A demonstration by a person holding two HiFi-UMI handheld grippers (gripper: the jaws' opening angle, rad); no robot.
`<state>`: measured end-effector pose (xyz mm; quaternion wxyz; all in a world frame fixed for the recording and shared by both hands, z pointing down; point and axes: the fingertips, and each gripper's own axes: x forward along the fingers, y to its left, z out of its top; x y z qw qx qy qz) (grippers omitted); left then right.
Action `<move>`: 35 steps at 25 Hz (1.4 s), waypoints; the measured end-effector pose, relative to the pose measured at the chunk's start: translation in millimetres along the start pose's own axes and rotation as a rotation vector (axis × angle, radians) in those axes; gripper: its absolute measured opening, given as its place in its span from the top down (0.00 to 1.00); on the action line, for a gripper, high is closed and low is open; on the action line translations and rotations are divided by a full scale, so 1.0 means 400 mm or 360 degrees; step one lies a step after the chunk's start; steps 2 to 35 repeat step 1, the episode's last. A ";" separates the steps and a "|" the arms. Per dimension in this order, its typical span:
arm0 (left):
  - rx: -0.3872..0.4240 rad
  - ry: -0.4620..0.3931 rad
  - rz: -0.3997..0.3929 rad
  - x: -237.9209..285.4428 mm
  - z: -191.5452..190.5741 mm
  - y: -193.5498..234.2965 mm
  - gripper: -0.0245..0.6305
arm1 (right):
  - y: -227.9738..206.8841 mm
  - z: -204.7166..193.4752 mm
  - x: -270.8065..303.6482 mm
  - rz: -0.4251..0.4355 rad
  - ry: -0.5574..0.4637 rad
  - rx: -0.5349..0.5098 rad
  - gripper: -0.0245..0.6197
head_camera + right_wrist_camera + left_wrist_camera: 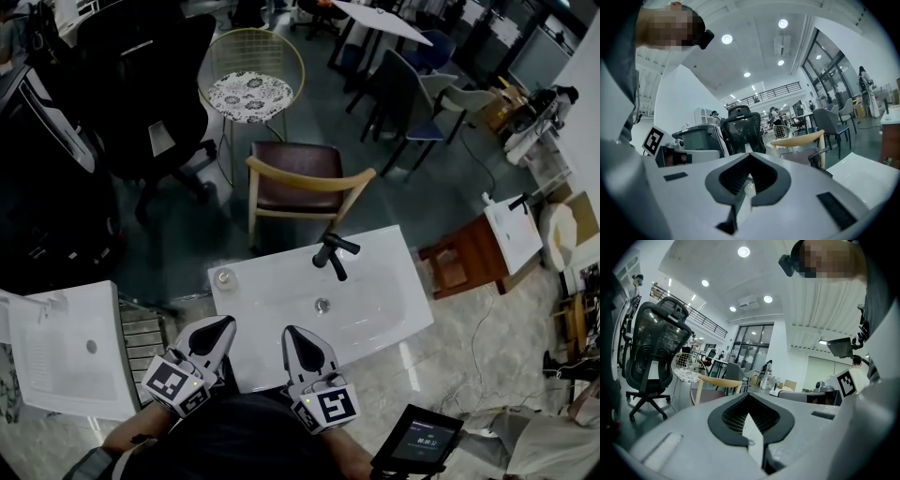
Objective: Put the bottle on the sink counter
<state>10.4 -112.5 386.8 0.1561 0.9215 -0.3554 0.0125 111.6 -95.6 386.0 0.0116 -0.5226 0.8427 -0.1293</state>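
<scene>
While closed, left gripper [222, 327] and right gripper [294, 336] by sink [375, 281]

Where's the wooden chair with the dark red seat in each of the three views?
Head view: wooden chair, upper centre, just beyond the white sink counter.
Left gripper view: left of centre, pale backrest showing.
Right gripper view: right of centre.
Shared landmark: the black office chair, in all three.
</scene>
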 end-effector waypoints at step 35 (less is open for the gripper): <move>-0.0007 0.0002 -0.0001 0.001 0.001 0.000 0.96 | 0.000 -0.002 0.001 -0.0002 0.0001 0.0001 0.97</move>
